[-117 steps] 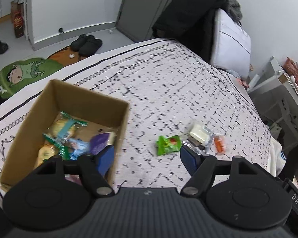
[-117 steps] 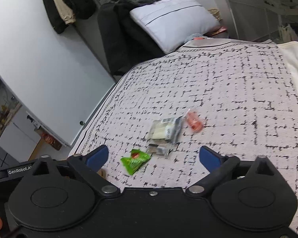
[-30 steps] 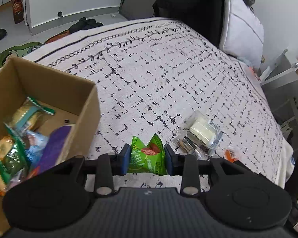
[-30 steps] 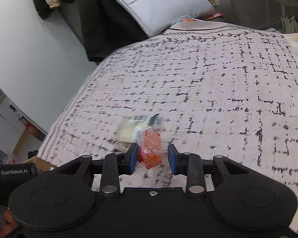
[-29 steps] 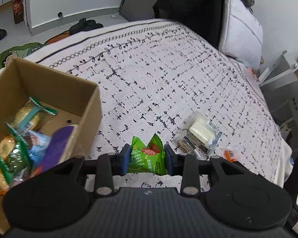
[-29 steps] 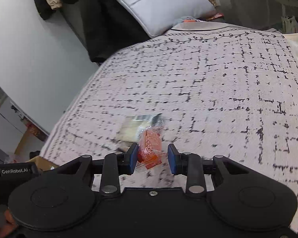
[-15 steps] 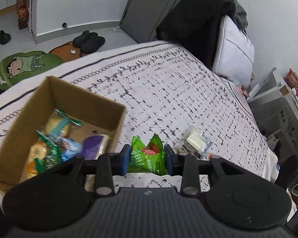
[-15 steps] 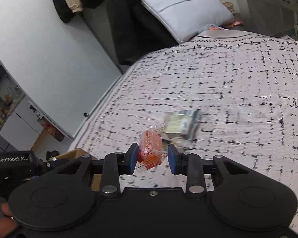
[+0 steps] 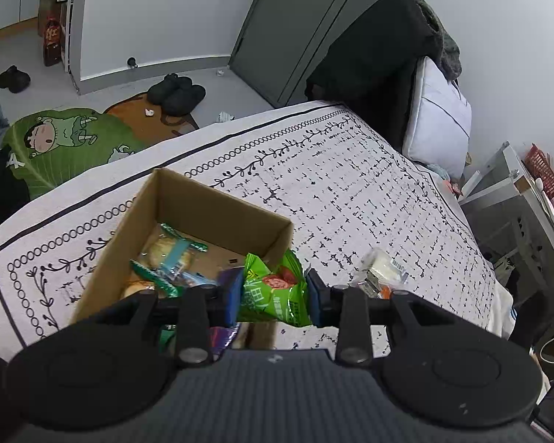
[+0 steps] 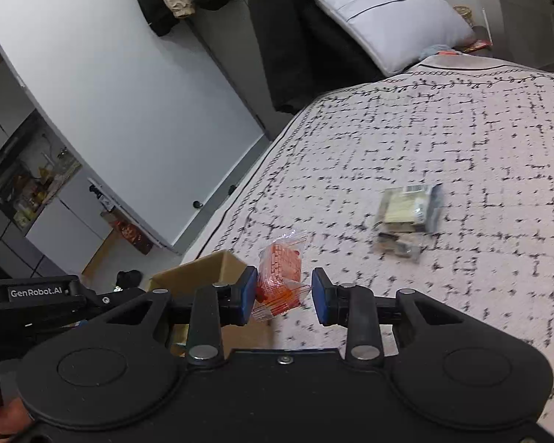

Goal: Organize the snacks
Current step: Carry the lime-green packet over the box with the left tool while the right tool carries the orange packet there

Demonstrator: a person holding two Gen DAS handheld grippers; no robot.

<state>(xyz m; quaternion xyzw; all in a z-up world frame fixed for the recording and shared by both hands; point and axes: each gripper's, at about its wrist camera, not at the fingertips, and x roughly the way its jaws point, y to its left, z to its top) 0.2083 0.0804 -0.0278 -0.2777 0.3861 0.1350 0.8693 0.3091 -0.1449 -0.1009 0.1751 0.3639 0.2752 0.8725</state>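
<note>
Between the blue pads of the left claw [image 9: 272, 297] sits a green bag [image 9: 273, 289], pinched tight on both sides. The bag has a red picture on it. It hangs in the air over the near right corner of a brown box [image 9: 218, 203]. The box is open at the top and stands on the bed [image 9: 351, 192]. Inside the box lie more snacks: a round bun in a clear wrap with a blue and green band [image 9: 173, 251], another green and blue wrap [image 9: 155, 277] next to it, and a purple pack [image 9: 225, 332] low down by the claw.

To the right of the green bag, on the bed, lies a clear pack with a pale block [image 9: 382, 269] in it. A small dark pack [image 9: 369, 288] touches it on the near side. Both are well apart from the box.

The right claw [image 10: 283, 297] holds an orange snack in a clear wrap [image 10: 280, 275]. The left pad presses on it. The right pad shows a small gap next to the wrap, so how tight the hold is cannot be told. The snack is up in the air, near the corner of the box [image 10: 203, 269], which peeks out by the claw. Farther off on the bed [image 10: 461, 140] lie the pale pack [image 10: 408, 205] and the dark pack [image 10: 399, 245], a bit blurred.

A white pillow [image 10: 391, 11] leans at the head of the bed. On the floor lie a green mat [image 9: 62, 144] and black slippers [image 9: 177, 92].
</note>
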